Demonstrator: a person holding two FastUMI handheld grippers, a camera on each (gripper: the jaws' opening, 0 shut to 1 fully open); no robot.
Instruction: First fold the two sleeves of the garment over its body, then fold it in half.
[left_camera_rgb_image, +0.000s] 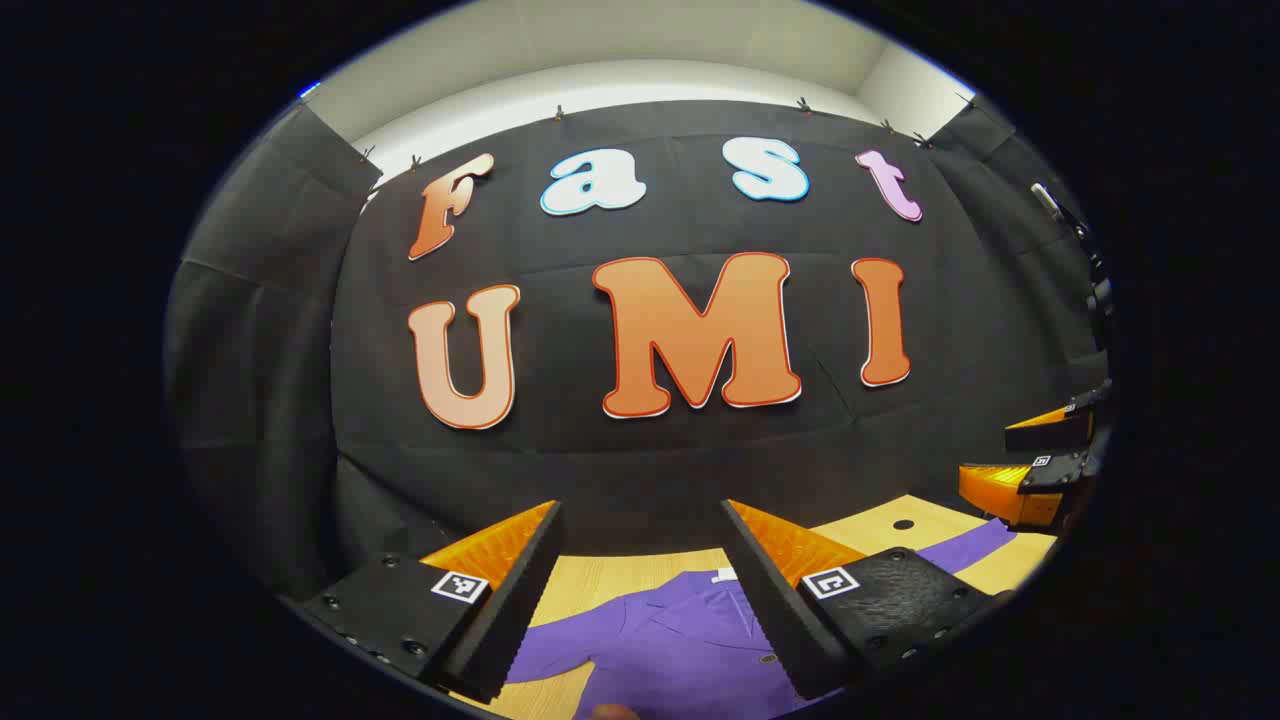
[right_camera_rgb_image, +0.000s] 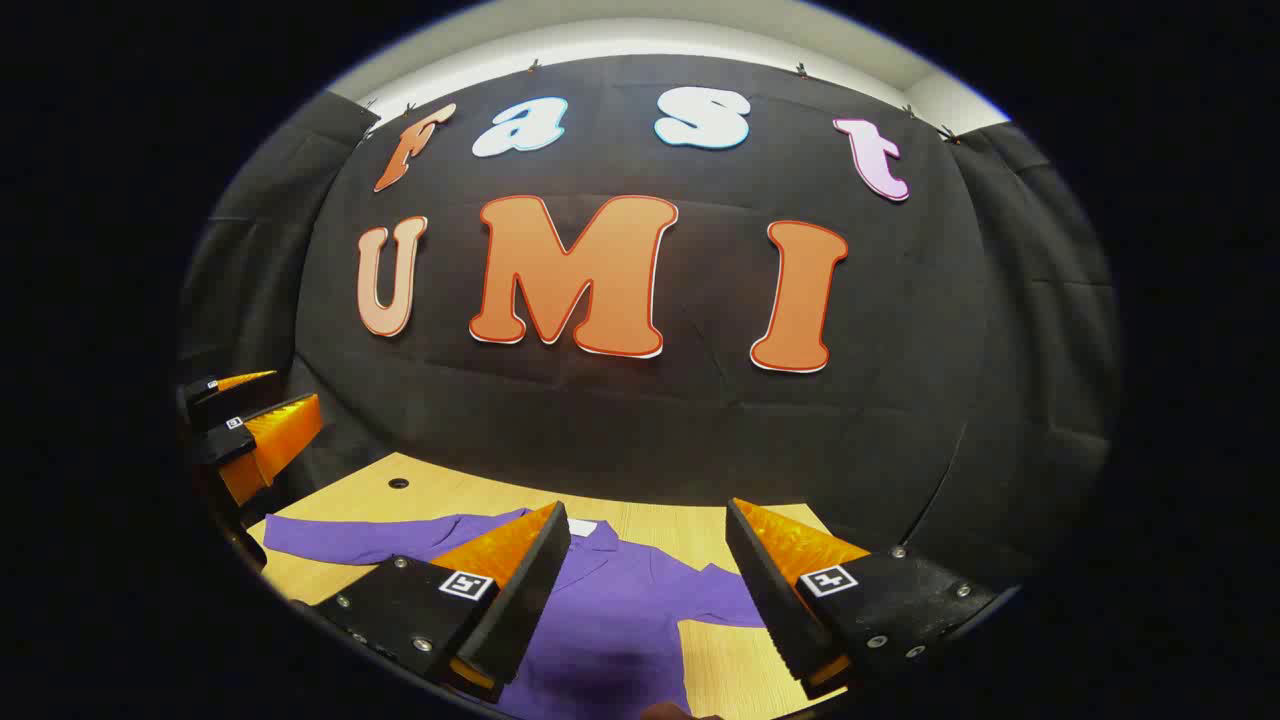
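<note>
Purple garment (right_camera_rgb_image: 620, 610) lies flat on table (right_camera_rgb_image: 740, 660), sleeves spread (nothing folded yet); left gripper (left_camera_rgb_image: 640, 590) and right gripper (right_camera_rgb_image: 650, 590) hover above, jaws wide, empty, poised for sleeves.

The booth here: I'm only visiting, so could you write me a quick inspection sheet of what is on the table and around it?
Surface: pale wooden table with a small dark hole.
Job's things: purple garment lying flat, sleeves spread outward, not yet folded; white neck tag.
Clutter: nothing seen.
Grippers: left gripper open, above the garment; right gripper open, above the garment; neither holds anything.
Cables: nothing seen.
Surroundings: black cloth wall, white wall above.
</note>
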